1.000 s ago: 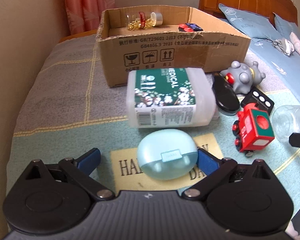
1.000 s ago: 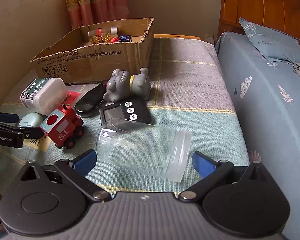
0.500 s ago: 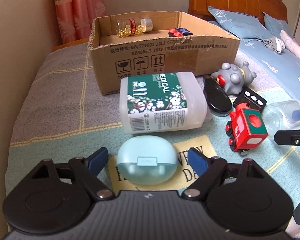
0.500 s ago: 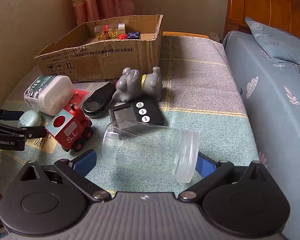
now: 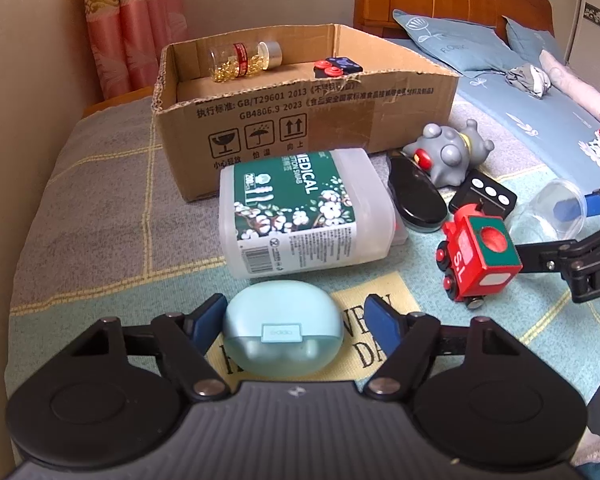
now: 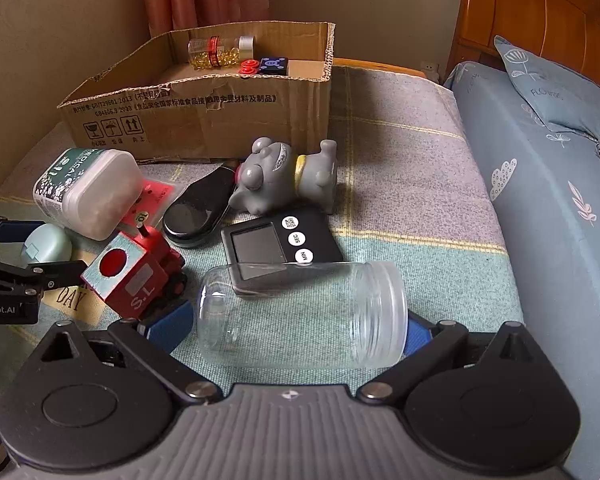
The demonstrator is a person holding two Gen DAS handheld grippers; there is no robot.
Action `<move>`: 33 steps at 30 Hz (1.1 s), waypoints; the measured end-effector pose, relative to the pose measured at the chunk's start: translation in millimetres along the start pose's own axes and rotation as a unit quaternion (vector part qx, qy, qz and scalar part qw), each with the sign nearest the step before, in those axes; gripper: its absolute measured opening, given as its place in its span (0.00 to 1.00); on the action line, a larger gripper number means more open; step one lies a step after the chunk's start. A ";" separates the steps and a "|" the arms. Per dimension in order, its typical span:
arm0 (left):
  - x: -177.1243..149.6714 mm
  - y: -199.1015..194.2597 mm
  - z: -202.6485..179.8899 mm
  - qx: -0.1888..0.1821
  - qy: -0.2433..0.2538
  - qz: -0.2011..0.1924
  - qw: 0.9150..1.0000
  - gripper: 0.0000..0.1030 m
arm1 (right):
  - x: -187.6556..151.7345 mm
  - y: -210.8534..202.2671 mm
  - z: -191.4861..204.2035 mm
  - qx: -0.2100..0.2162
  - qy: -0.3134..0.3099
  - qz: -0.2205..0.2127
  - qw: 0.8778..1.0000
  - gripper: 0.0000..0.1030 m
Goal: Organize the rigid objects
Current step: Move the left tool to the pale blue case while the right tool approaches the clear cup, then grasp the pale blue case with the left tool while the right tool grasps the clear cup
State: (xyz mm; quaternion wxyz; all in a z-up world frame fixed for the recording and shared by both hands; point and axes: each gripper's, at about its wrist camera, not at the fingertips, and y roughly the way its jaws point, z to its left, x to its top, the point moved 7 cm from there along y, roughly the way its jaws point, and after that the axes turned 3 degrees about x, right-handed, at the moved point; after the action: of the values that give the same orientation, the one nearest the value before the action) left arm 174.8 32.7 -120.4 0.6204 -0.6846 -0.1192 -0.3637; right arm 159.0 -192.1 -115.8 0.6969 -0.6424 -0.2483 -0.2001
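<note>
- On a bed covered with a plaid blanket [image 5: 100, 184], loose items lie in front of an open cardboard box [image 5: 300, 128] that stands near the wall and a pink curtain [image 5: 132, 20].
- Left gripper [image 5: 296, 322]: its jaws have just been closing around a pale blue earbud case [image 5: 283, 334]. The left blue pad sits against the case's side; a narrow gap shows at the right pad, so no firm grip is confirmed. The case rests on a yellow printed card [image 5: 384, 308].
- Right gripper [image 6: 296, 328]: jaws wide, straddling a clear plastic jar [image 6: 304, 314] lying on its side, open mouth to the right. Whether the pads [image 6: 172, 326] press on the jar cannot be told.
- Just beyond the earbud case: a white cotton swab container [image 5: 304, 212] with a green "MEDICAL" label, on its side.
- Between the two grippers: a red toy train [image 5: 478, 250] marked "S.L".
- Behind the jar: a black digital timer [image 6: 278, 242], touching or just beside a grey toy figure [image 6: 284, 174] lying on its side; a black oval case [image 6: 200, 210] lies to the figure's left.
- Inside the box: a bottle of yellow capsules [image 5: 244, 60] and a small dark item with red discs [image 5: 336, 67].
- Right of the blanket: blue bedding with a pillow [image 6: 556, 88] and a wooden headboard [image 6: 540, 8].
</note>
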 end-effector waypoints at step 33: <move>-3.6 -24.8 -1.6 -0.011 0.037 0.038 0.999 0.59 | 5.6 -17.3 -8.9 0.025 -0.062 0.023 0.997 0.90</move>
State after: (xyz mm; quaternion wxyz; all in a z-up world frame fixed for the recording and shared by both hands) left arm 156.5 37.2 -103.9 0.6300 -0.6818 -0.0656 -0.3659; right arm 153.8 -202.3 -99.1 0.7003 -0.6417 -0.2809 -0.1374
